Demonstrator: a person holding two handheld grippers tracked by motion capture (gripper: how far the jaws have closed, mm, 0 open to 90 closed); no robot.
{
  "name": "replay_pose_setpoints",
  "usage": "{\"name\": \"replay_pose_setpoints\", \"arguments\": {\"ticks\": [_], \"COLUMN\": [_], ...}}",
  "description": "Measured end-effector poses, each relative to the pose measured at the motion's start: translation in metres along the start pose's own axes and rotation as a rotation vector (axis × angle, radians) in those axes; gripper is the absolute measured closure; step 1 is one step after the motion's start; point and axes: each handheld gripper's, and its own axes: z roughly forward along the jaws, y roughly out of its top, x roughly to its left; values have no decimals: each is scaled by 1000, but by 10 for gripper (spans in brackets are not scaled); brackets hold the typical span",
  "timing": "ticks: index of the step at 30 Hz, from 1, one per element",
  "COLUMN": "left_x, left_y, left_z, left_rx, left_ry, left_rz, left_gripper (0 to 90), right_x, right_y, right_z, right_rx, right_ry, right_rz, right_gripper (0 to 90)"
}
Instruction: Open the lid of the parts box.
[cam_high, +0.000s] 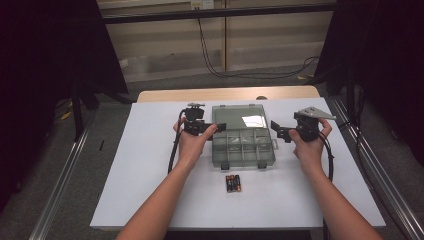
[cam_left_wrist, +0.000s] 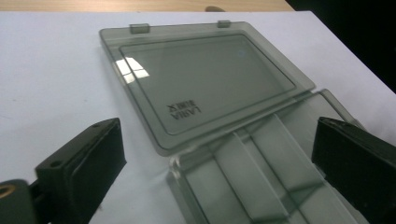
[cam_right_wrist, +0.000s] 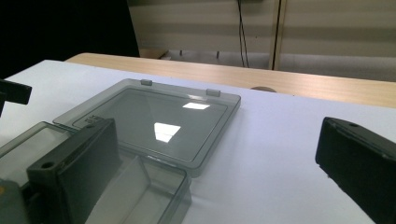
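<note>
Fingers of both grippers spread wide, grasping nothing.
Left gripper (cam_high: 215, 128) and right gripper (cam_high: 278, 131) flank the smoky translucent plastic compartment box (cam_high: 243, 148) mid-table; its lid (cam_left_wrist: 196, 79) lies flat open, while the black-and-orange batteries (cam_high: 233, 183) wait unloaded nearby.

The organizer box (cam_high: 243, 146) is see-through smoky grey, and its open lid (cam_left_wrist: 205, 79) has tiny dark letters on it. The batteries (cam_high: 233, 183) are black with orange ends. The table (cam_high: 150, 165) is white with a light wooden edge. Both grippers' jaws are black.
</note>
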Motion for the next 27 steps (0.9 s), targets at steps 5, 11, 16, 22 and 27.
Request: {"name": "replay_pose_setpoints", "arguments": {"ticks": [5,11,16,22,27], "left_x": [-12,-22,-25,-28,-30], "left_y": [-3,-7,-15,-22,-28], "left_z": [-10,-22,-26,-37,-46], "left_rx": [2,15,27,32,25], "left_ry": [-47,-46,-62,-61,-64], "left_rz": [23,53,56,76,70], "left_gripper": [0,0,0,6,13], "right_x": [0,-1,1,5,6], "right_y": [-5,-17,-24,-35,-41], "right_z": [-19,-36,-52,-70,-80], "right_rx": [-20,-17,-29,-28,-31], "right_ry": [-6,-9,-7,-16,-22], "right_rz": [-11,-27,-20,-48,-51], "right_gripper": [0,0,0,0,0]}}
